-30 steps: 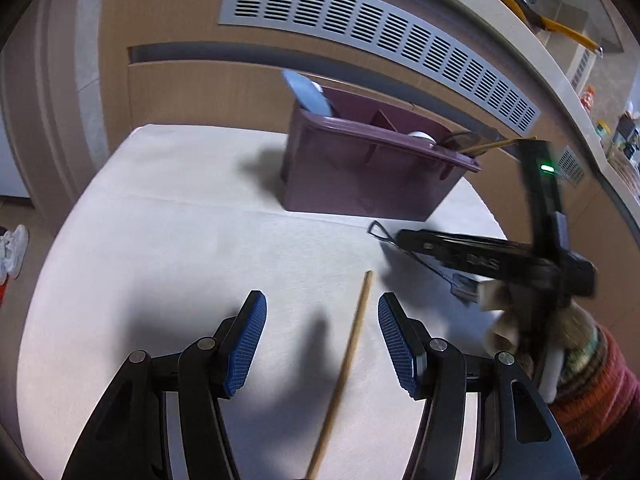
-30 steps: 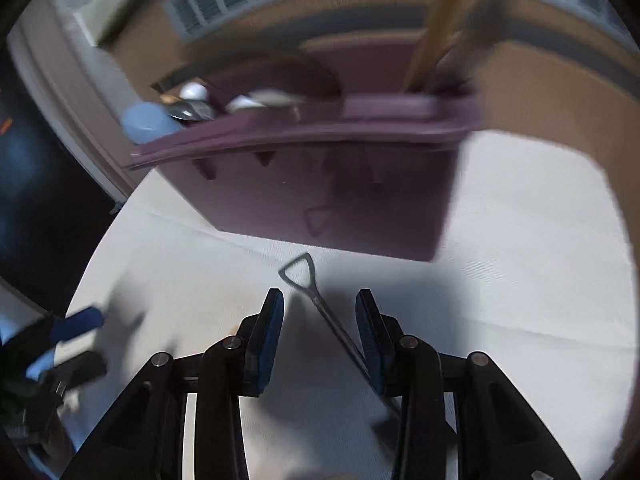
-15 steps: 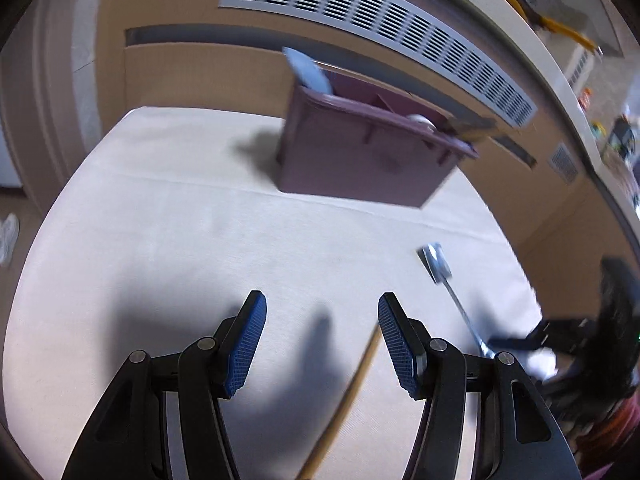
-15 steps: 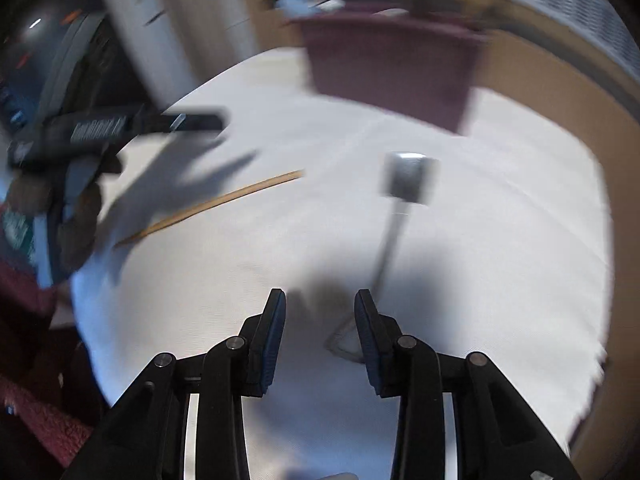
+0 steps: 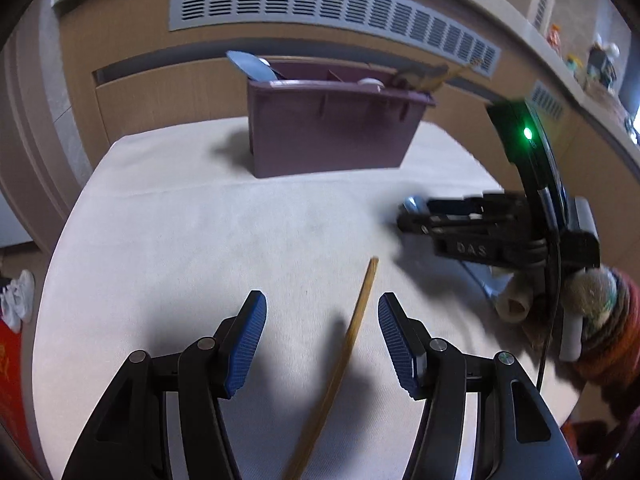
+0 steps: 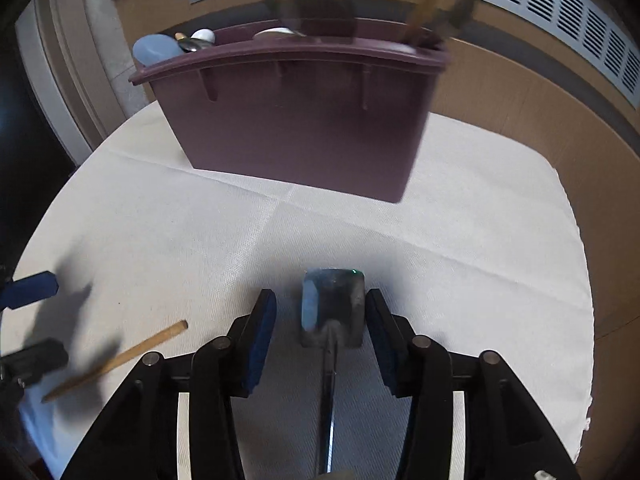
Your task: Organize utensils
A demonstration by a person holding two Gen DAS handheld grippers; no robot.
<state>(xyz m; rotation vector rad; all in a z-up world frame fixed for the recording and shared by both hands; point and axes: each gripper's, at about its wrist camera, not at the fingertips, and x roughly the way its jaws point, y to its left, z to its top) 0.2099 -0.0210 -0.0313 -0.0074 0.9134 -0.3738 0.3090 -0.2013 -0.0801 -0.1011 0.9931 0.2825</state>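
A purple utensil caddy (image 5: 332, 132) stands at the far side of the white cloth, holding several utensils; it also shows in the right wrist view (image 6: 304, 120). A wooden chopstick (image 5: 348, 344) lies on the cloth between the open fingers of my left gripper (image 5: 322, 340). My right gripper (image 6: 320, 340) is open over a metal spatula (image 6: 332, 312), whose square blade lies between the fingers, its handle running back under the gripper. The right gripper also shows in the left wrist view (image 5: 416, 216), to the right of the chopstick.
The white cloth (image 6: 480, 240) covers a round table (image 5: 160, 240). A wooden wall with a grey vent (image 5: 320, 4) stands close behind the caddy. The chopstick's end (image 6: 120, 356) lies left of my right gripper.
My right gripper swung back to face the caddy and now straddles the spatula's blade. My left gripper shifted, so the chopstick lies between its fingers again.
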